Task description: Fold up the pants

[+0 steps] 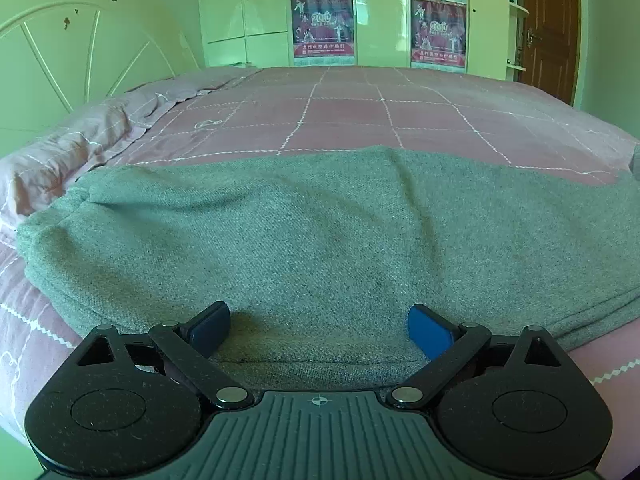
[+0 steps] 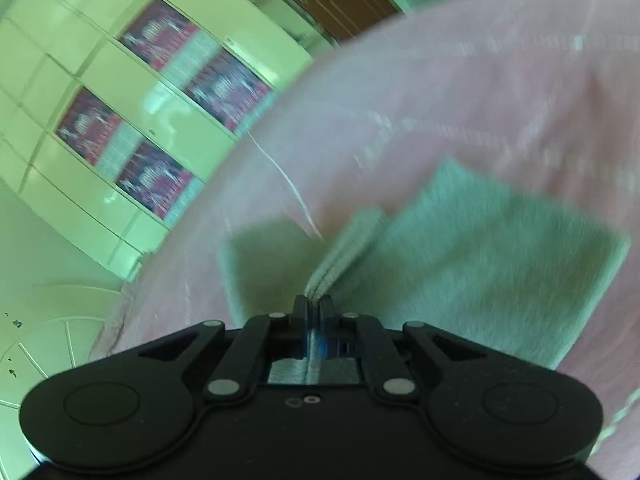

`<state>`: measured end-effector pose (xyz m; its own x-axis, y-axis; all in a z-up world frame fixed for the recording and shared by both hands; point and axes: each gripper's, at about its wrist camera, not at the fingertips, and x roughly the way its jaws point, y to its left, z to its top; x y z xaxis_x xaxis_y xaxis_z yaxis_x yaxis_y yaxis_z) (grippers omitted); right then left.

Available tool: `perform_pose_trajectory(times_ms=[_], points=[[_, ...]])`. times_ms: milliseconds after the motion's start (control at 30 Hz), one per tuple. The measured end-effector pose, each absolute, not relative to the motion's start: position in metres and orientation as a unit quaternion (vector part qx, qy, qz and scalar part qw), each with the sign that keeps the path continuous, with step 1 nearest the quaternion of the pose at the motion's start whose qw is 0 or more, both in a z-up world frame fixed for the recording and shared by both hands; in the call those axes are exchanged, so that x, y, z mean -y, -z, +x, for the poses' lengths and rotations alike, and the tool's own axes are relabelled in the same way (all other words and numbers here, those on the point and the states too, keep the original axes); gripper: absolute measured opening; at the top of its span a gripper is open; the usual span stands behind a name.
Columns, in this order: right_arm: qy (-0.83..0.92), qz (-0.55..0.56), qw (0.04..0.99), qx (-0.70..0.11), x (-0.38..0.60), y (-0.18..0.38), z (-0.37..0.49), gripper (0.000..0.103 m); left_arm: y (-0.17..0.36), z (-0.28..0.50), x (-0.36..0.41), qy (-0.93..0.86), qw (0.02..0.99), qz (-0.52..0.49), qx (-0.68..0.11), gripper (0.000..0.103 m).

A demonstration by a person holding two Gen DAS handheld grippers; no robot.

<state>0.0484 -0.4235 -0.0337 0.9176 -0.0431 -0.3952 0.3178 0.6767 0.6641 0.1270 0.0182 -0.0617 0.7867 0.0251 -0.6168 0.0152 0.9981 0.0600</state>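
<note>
The right gripper [image 2: 314, 307] has its jaws clamped together on a doubled edge of the grey pants [image 2: 460, 248], and the cloth rises from the jaws in a ridge. Beyond that, the fabric spreads over the pink bed [image 2: 440, 80]; this view is blurred.

The left gripper [image 1: 319, 326] stands with its jaws wide apart, low over the near hem of the pants [image 1: 320, 220]. The pants lie flat across the bed [image 1: 360, 112]. A headboard [image 1: 80, 60] is to the left and a wardrobe [image 1: 256, 12] with posters [image 1: 323, 26] lies beyond.
</note>
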Motion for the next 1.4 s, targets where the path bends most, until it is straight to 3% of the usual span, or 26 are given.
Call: perform_pose_trajectory(times_ms=[67, 200, 267, 400, 467, 500, 700, 900, 1000, 1233, 1300, 1333, 1400], points=[[0.107, 0.375, 0.907, -0.16, 0.423, 0.021, 0.022, 0.0, 0.062, 0.127, -0.019, -0.001, 0.945, 0.03, -0.327, 0.096], [0.142, 0.374, 0.877, -0.264, 0.433, 0.061, 0.0, 0.003, 0.062, 0.127, -0.019, -0.001, 0.945, 0.03, -0.325, 0.096], [0.132, 0.45, 0.851, -0.236, 0.451, 0.08, -0.013, 0.001, 0.063, 0.128, -0.019, 0.002, 0.945, 0.029, -0.326, 0.096], [0.158, 0.482, 0.84, -0.194, 0.465, 0.078, -0.016, 0.013, 0.062, 0.126, -0.021, 0.008, 0.945, 0.024, -0.326, 0.096], [0.172, 0.479, 0.838, -0.196, 0.466, 0.079, -0.013, 0.009, 0.062, 0.126, -0.021, 0.007, 0.945, 0.025, -0.325, 0.097], [0.181, 0.467, 0.842, -0.199, 0.463, 0.077, -0.011, 0.0, 0.062, 0.126, -0.02, 0.006, 0.945, 0.025, -0.325, 0.097], [0.159, 0.404, 0.885, -0.17, 0.445, 0.034, -0.016, 0.0, 0.059, 0.124, -0.021, 0.013, 0.945, 0.027, -0.327, 0.096], [0.178, 0.46, 0.84, -0.226, 0.47, 0.086, -0.011, 0.0, 0.06, 0.126, -0.022, 0.015, 0.944, 0.027, -0.328, 0.097], [0.195, 0.466, 0.84, -0.199, 0.471, 0.075, -0.023, 0.016, 0.06, 0.125, -0.022, 0.02, 0.944, 0.026, -0.327, 0.097], [0.185, 0.517, 0.814, -0.19, 0.486, 0.096, -0.02, 0.027, 0.062, 0.126, -0.021, 0.015, 0.945, 0.027, -0.325, 0.098], [0.185, 0.506, 0.82, -0.195, 0.487, 0.097, -0.009, 0.024, 0.062, 0.126, -0.02, 0.016, 0.945, 0.027, -0.324, 0.098], [0.198, 0.487, 0.826, -0.204, 0.488, 0.093, -0.005, 0.009, 0.062, 0.126, -0.021, 0.017, 0.945, 0.027, -0.324, 0.098], [0.191, 0.452, 0.849, -0.197, 0.482, 0.074, 0.004, 0.007, 0.062, 0.126, -0.021, 0.015, 0.946, 0.026, -0.324, 0.098]])
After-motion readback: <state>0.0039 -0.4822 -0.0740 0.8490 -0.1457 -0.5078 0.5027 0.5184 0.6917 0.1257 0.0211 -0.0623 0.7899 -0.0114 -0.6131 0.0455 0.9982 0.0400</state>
